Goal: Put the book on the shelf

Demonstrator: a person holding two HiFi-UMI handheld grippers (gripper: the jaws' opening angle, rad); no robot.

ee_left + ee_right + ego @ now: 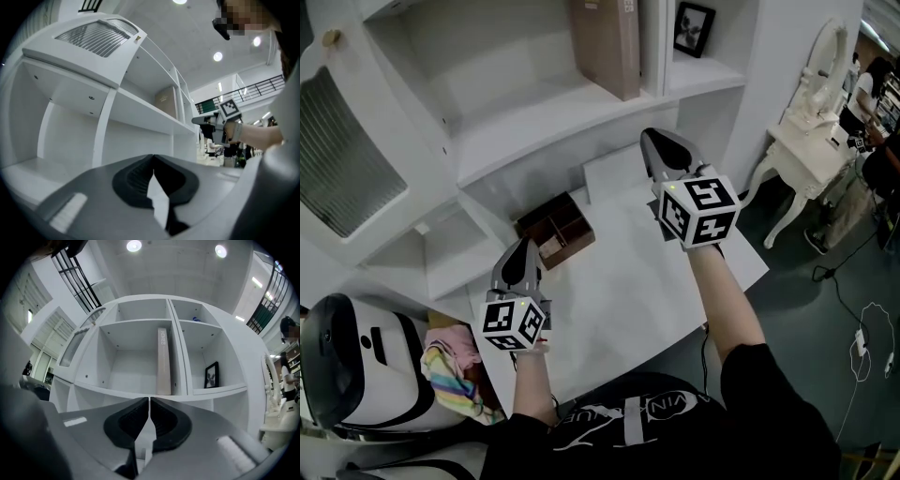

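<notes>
**Right gripper** (654, 139): the jaws are closed, with the pads meeting at the tips and nothing between them. The right gripper view (149, 399) confirms an empty grip. The gripper points slightly upward at the shelf (544, 112) and is clear of it. Its line of sight runs to the compartment that holds the book (163, 362).

**Left gripper** (528, 246): the jaws are closed and empty, as its own view shows (153, 157). It is held level over the desk (619, 300), near the open wooden box (555, 228), and aims at the left part of the unit. Judgement: it is parked out of the way, because the task needs one gripper only.

**Book** (607, 42): it stands upright on the shelf board in the middle compartment, with its right face against the divider (650, 47). Neither gripper touches it. The divider gives side support, which is probably why this corner serves as the rest position. The left face is free, so a knock from the right could tip the book into the open space.

**Surroundings:** a picture frame (211, 375) stands in the next compartment to the right, beyond the divider and apart from the book.

**Status (judgement):** the placement appears complete. With both grippers shut and empty, the only risk is a stray contact with the book.
</notes>
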